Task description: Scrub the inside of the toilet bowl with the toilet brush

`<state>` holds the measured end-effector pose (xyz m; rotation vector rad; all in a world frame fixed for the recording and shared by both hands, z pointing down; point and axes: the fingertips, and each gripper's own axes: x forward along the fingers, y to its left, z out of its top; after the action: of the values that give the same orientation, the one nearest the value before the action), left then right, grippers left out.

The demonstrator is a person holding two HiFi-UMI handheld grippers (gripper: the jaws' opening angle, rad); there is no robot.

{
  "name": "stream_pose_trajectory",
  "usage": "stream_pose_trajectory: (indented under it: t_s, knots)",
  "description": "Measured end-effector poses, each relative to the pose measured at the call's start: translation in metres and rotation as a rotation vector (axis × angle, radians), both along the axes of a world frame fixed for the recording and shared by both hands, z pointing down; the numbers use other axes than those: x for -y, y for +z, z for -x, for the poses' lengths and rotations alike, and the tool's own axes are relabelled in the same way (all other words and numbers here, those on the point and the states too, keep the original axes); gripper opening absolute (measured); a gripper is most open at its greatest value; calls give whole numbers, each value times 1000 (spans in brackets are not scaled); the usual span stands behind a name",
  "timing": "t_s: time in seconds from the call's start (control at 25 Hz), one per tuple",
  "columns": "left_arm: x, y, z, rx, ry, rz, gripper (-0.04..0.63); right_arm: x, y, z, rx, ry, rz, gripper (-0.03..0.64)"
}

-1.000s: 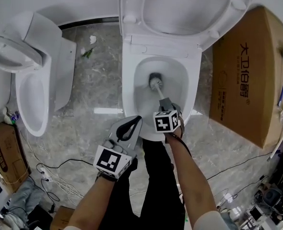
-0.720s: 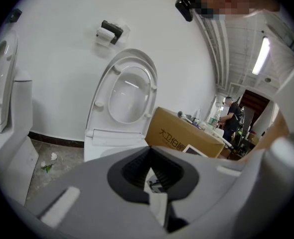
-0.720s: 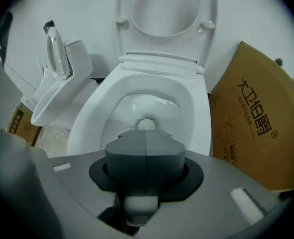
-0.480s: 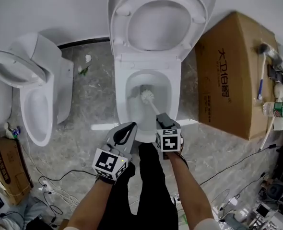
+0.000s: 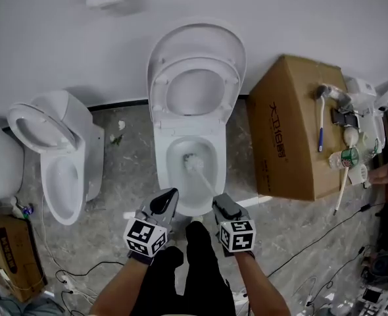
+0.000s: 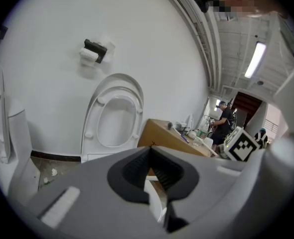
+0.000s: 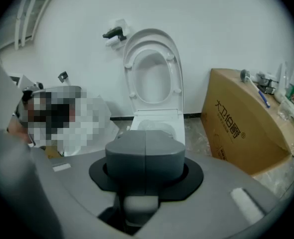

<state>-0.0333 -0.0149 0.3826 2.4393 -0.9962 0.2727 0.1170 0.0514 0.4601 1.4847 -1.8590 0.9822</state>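
Note:
The white toilet (image 5: 161, 143) stands in the middle of the head view with lid and seat raised against the wall. The white brush head (image 5: 194, 162) is inside the bowl, and its pale handle runs back to my right gripper (image 5: 219, 203), which is shut on it at the bowl's front rim. In the right gripper view the jaws (image 7: 144, 136) are pressed together, with the toilet (image 7: 154, 83) beyond them. My left gripper (image 5: 171, 194) hovers just left of the front rim, shut on nothing. In the left gripper view its tips (image 6: 149, 151) meet below the raised lid (image 6: 112, 116).
A second toilet (image 5: 56, 163) stands to the left. A large cardboard box (image 5: 283, 137) sits right of the bowl with brushes and bottles (image 5: 345, 137) on top. Cables (image 5: 69, 275) lie on the marble floor at lower left. A person (image 6: 221, 123) stands far off.
The head view has pulled back, so the toilet looks smaller and both grippers sit lower. The brush head has come off the drain toward the bowl's front. The right gripper's hold is unchanged.

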Motion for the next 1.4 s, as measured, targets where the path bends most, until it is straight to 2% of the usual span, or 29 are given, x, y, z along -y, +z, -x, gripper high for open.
stream_pose_trajectory:
  t_s: [0.28,0.56,0.72,1.04,1.4]
  knots:
    - [-10,-84,2,-40,34,-50,5,-21,-110,2,61,40,-149,165]
    - [-4,-160,8,-62,2,-114,6,-11,-216,11,49,45,-363,164]
    - [3,-217,9,-82,2,-186,6,1,-277,15,47,43,-477,164]
    - [4,-305,16,-121,7,-270,6,5,-358,22,49,46,-593,165]
    - [12,-368,30,-147,-13,-339,6,13,-418,27,32,28,-683,164]
